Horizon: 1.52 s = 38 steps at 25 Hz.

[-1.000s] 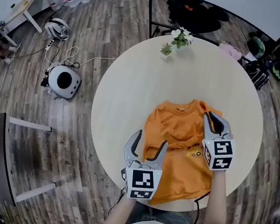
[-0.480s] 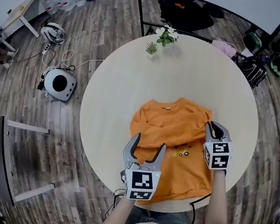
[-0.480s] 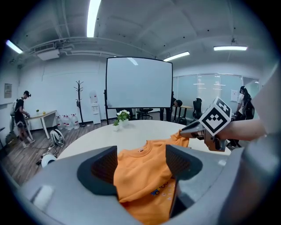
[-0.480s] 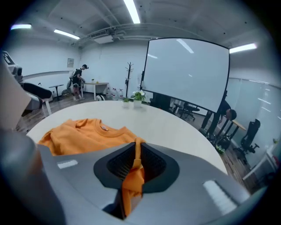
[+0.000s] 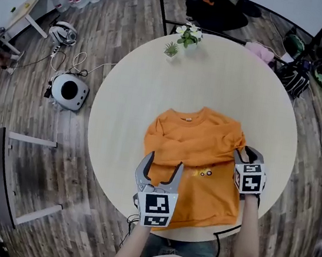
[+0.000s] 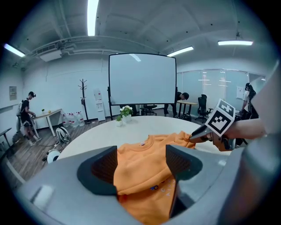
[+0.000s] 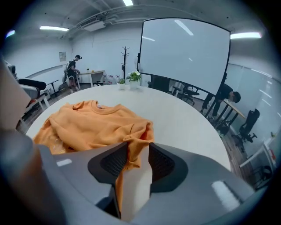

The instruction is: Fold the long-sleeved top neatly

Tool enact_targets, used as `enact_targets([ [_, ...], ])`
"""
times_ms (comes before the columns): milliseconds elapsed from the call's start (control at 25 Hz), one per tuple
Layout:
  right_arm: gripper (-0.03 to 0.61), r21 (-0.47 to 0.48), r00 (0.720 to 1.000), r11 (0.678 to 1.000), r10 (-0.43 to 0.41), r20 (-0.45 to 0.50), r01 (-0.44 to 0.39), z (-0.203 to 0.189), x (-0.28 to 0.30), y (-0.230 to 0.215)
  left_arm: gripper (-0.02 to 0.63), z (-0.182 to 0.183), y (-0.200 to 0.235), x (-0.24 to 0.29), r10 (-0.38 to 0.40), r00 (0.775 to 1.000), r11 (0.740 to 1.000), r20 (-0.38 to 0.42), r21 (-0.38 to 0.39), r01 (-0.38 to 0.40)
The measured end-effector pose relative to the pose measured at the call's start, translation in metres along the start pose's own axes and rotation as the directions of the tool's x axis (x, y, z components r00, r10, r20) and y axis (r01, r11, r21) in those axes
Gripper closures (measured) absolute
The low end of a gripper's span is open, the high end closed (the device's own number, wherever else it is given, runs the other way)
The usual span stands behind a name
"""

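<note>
Two grippers work the orange top (image 5: 197,145), lying low-centre on the round table (image 5: 228,75). The right gripper (image 5: 248,157), clamped on its right edge, has tugged it flatter. The left gripper (image 5: 162,168) hovers wide apart, empty. Folding looks set to begin.

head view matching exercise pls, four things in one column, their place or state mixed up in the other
1 left gripper
2 right gripper
3 orange top
4 potted plants

A far edge of the table
B jaws apart, holding nothing
C lying on the table's near half
D shut on a fold of fabric

Pairs: 1-B, 2-D, 3-C, 4-A
</note>
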State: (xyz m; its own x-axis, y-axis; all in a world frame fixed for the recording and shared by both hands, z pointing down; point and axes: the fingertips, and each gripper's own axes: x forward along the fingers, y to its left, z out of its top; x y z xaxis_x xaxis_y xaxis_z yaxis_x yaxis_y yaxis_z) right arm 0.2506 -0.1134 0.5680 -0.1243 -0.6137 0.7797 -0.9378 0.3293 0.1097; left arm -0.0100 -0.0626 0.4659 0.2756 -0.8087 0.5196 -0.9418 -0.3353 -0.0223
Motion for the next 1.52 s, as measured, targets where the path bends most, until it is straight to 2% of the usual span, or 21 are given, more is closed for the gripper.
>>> enact_targets([
  [80, 0.385, 0.008, 1.000, 1.000, -0.005, 0.005, 0.005, -0.004, -0.005, -0.005, 0.275, -0.005, 0.003, -0.003, 0.015, 1.000, 1.000, -0.009, -0.004, -0.015],
  [320, 0.387, 0.026, 0.998, 0.999, -0.043, 0.042, 0.042, -0.006, -0.030, -0.014, 0.275, -0.012, 0.013, -0.016, 0.045, 0.999, 0.999, -0.016, -0.015, -0.045],
  [520, 0.390, 0.019, 0.995, 0.997, -0.075, 0.065, 0.074, -0.014, -0.055, -0.004, 0.275, -0.020, 0.015, -0.031, 0.035, 0.999, 0.999, -0.011, -0.011, -0.035],
  [640, 0.390, 0.048, 0.993, 0.995, -0.086, 0.080, 0.083, -0.026, -0.067, 0.008, 0.275, -0.026, 0.018, -0.043, 0.023, 1.000, 1.000, -0.005, -0.016, -0.023],
  [1160, 0.388, 0.105, 0.986, 0.981, -0.166, 0.017, 0.163, -0.114, -0.132, 0.071, 0.275, -0.089, 0.018, -0.121, -0.087, 0.995, 0.996, -0.039, 0.005, 0.088],
  [1400, 0.383, 0.118, 0.978, 0.971, -0.207, -0.022, 0.209, -0.154, -0.161, 0.083, 0.275, -0.130, 0.001, -0.145, -0.150, 0.985, 0.988, -0.091, 0.015, 0.152],
  [1520, 0.377, 0.111, 0.978, 0.972, -0.205, -0.048, 0.209, -0.172, -0.165, 0.088, 0.275, -0.153, -0.006, -0.151, -0.161, 0.978, 0.987, -0.134, -0.008, 0.161],
])
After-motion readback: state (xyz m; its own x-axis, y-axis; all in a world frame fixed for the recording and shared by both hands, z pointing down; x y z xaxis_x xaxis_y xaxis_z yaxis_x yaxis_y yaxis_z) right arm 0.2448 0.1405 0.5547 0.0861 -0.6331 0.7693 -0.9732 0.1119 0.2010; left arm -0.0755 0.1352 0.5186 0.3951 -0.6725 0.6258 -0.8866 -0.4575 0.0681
